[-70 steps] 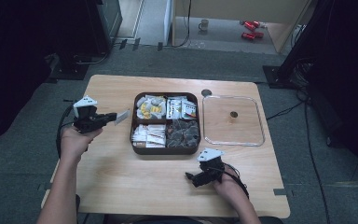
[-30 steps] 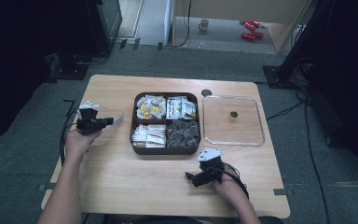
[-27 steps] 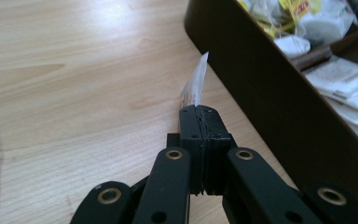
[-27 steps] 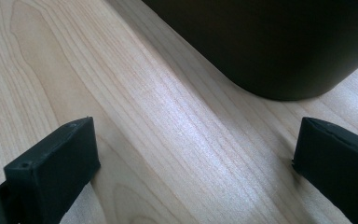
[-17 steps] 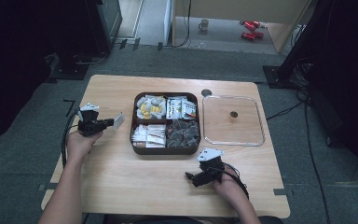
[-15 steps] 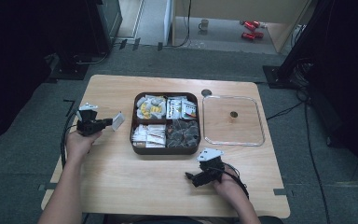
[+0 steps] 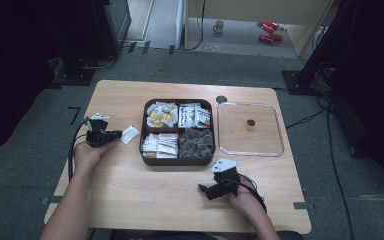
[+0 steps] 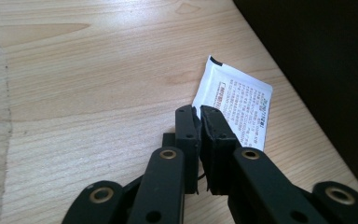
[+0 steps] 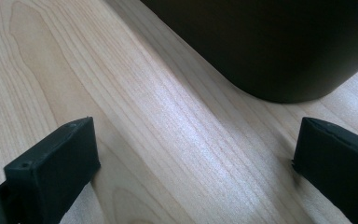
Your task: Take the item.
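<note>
Sachet (image 7: 129, 134), white with small print on its face, is pinched at one edge by the left gripper (image 7: 116, 134), whose fingers (image 8: 187, 125) are pressed together on it; in the left gripper view the sachet (image 8: 237, 108) slants up and to the right from the closed tips above the wooden desk (image 7: 130, 190). In the high view the sachet sits just left of the brown tray (image 7: 145, 155) and apart from its wall. The tray is divided into four compartments: yellow-and-white packets (image 7: 161, 115) at far left, white packets with coloured print (image 7: 195, 115) at far right, white sachets (image 7: 160, 145) at near left and dark grey packets (image 7: 196, 142) at near right. A clear square lid (image 7: 250, 129) with a small dark knob at its centre lies flat on the desk just right of the tray. A small dark round disc (image 7: 221, 99) sits in the desk surface beyond the tray, between tray and lid. The right gripper (image 7: 203, 189) rests low at the near side of the desk, near the tray's front right corner, with its grey plate on top; its fingers (image 9: 51, 163) are spread wide with nothing between them, and the right gripper view shows bare wood and the tray's dark rounded corner (image 9: 270, 51) ahead. A black cable trails from the left gripper along the desk edge. Beyond the desk, on the floor, stand a mug (image 7: 219, 26) and red objects (image 7: 267, 31), well apart from the work area.
</note>
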A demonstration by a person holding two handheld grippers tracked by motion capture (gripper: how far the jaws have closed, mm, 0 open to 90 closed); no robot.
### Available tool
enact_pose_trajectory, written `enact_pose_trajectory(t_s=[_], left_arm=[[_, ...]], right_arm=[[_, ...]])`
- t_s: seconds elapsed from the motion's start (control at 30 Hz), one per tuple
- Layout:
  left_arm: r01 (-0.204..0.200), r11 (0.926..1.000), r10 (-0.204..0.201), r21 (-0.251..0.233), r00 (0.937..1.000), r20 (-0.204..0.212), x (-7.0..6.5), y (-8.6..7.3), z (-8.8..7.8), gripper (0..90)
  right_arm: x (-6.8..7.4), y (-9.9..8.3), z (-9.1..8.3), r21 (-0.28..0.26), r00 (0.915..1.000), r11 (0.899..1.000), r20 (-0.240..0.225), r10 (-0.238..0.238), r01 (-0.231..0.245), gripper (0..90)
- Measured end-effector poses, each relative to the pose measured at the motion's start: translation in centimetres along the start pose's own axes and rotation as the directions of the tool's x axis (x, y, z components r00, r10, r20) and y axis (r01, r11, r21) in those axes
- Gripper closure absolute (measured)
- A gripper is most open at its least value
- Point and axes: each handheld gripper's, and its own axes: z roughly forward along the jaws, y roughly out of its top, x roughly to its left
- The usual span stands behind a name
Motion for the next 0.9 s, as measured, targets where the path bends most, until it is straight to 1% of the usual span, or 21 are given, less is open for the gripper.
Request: enact_pose_trajectory(t_s=[0.1, 0.13, 0.3, 0.37, 0.43, 0.5, 0.57, 0.67, 0.77, 0.9], left_arm=[[-0.003, 1.0, 0.003, -0.003, 1.0, 0.003, 0.0, -0.1, -0.1, 81.9], [-0.007, 1.0, 0.007, -0.007, 0.9999, 0.011, 0.0, -0.1, 0.0, 80.1], [-0.043, 0.9991, 0.043, -0.004, 0.9991, -0.008, -0.3, 0.0, -0.1, 70.9], [-0.043, 0.999, 0.043, -0.011, 0.9989, -0.017, -0.4, 0.1, -0.2, 66.2], [-0.031, 0.9994, 0.03, -0.017, 0.9994, -0.018, -0.3, 0.2, -0.6, 58.9], [-0.02, 0.9994, 0.02, -0.028, 0.9998, -0.006, -0.2, 0.2, -1.2, 56.8], [-0.014, 0.9991, 0.013, -0.039, 0.9999, -0.005, -0.1, 0.1, -1.8, 54.9], [-0.012, 0.9986, 0.012, -0.052, 0.9999, -0.007, -0.2, -0.1, -2.6, 53.0], [-0.019, 0.9973, 0.019, -0.071, 0.9998, -0.012, -0.3, -0.6, -3.4, 52.5], [-0.023, 0.9956, 0.021, -0.09, 0.9996, -0.017, -0.3, -1.3, -4.2, 49.3]], right_arm=[[0.0, 0.0, 0.0, 0.0, 1.0, 1.0, -0.001, -0.001, 0.001, 0.0], [0.0, 0.0, 0.0, 0.0, 1.0, 1.0, 0.0, -0.001, 0.001, 0.0], [0.0, 0.0, 0.0, 0.0, 1.0, 1.0, 0.0, 0.0, 0.0, 0.0], [0.0, 0.0, 0.0, 0.0, 1.0, 1.0, 0.0, 0.0, 0.0, 0.0], [0.0, 0.0, 0.0, 0.0, 1.0, 1.0, 0.0, 0.0, 0.0, 0.0], [0.0, 0.0, 0.0, 0.0, 1.0, 1.0, 0.0, 0.0, 0.0, 0.0], [0.0, 0.0, 0.0, 0.0, 1.0, 1.0, -0.001, 0.0, 0.0, 0.0], [0.0, 0.0, 0.0, 0.001, 1.0, 1.0, -0.001, -0.002, 0.002, 0.0], [0.0, 0.0, 0.0, 0.001, 1.0, 1.0, 0.0, -0.002, 0.002, 0.0], [0.0, 0.0, 0.0, 0.001, 1.0, 1.0, -0.001, -0.001, 0.001, 0.0]])
